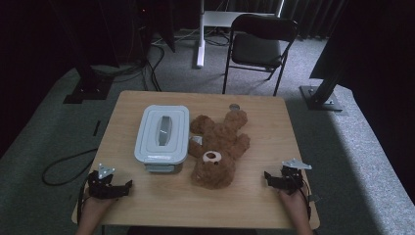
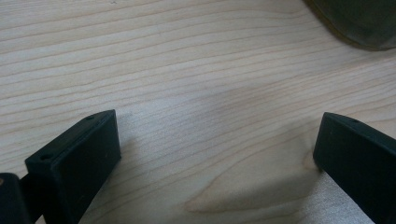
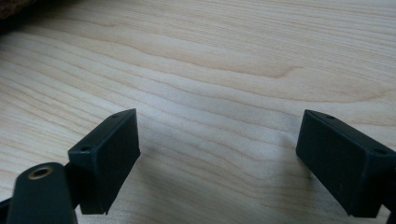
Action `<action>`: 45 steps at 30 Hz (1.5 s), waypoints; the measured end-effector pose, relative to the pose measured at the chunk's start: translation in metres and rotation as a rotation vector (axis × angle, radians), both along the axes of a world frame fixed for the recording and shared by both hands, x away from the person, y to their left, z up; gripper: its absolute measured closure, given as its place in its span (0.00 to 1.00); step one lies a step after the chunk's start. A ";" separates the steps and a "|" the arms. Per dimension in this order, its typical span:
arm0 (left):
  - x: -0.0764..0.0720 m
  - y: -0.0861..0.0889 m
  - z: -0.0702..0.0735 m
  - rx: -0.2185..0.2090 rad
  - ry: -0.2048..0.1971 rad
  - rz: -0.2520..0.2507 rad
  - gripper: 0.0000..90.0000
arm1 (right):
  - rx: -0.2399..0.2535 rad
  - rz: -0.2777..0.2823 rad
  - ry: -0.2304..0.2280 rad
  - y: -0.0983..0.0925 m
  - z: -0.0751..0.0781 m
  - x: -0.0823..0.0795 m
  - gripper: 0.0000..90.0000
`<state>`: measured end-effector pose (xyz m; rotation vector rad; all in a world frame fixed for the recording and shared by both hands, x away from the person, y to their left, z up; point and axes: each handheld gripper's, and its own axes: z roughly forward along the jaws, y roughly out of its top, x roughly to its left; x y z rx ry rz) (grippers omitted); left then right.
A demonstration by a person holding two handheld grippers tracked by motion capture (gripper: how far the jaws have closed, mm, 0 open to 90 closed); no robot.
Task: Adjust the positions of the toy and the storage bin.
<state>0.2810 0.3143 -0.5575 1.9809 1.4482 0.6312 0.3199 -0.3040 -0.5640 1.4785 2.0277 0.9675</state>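
L gripper (image 1: 128, 185) rests on the table (image 1: 205, 205) at its near L corner, jaws spread wide, nothing between them. In the left gripper view, bare wood grain between the two black jaws, w/ a dark rounded edge far ahead-right, prob. the box base. R gripper (image 1: 266, 175) at near R corner, likewise released, jaws apart on bare wood; a brown fuzzy patch at the far upper left of the right gripper view looks like bear fur

Things in hand: teddy bear (image 1: 218, 147), ahead and inboard of R gripper, well apart from it. Brown plush, lying on its back, head toward the person, pale muzzle up, limbs splayed. Soft, will squash under the jaws. Grey lidded storage box (image 1: 162, 137) ahead-right of L gripper, near it, lid on w/ recessed handle on top, front latch facing the person. Bear's arm just beside or touching the box's side; can't tell which

Risks (judgement):
- pinching only loose fur or a limb → bear dangles, slips out
- bear dragged against box → box shoved
- lid is closed; lifting it one-handed may tip or skid the box unless other gripper steadies it
- latch may resist; jaws could slide off smooth plastic
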 end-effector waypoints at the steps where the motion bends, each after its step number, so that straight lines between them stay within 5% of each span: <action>1: 0.000 0.000 0.000 0.000 0.000 0.000 0.01 | -0.009 0.001 0.001 0.001 0.000 0.000 0.13; 9: 0.000 0.000 0.000 0.002 0.002 0.005 0.01 | -0.044 0.063 -0.005 0.004 0.000 0.009 0.15; 14: 0.000 0.000 0.000 0.002 0.002 0.005 0.01 | -0.046 0.037 0.002 0.007 0.002 0.021 0.15; 18: 0.000 0.000 0.000 0.002 0.002 0.005 0.01 | 0.044 0.051 0.039 0.008 0.007 0.030 0.15; 45: 0.000 -0.001 0.000 0.000 0.001 0.005 0.01 | 0.094 0.066 -0.029 0.048 0.088 0.112 0.16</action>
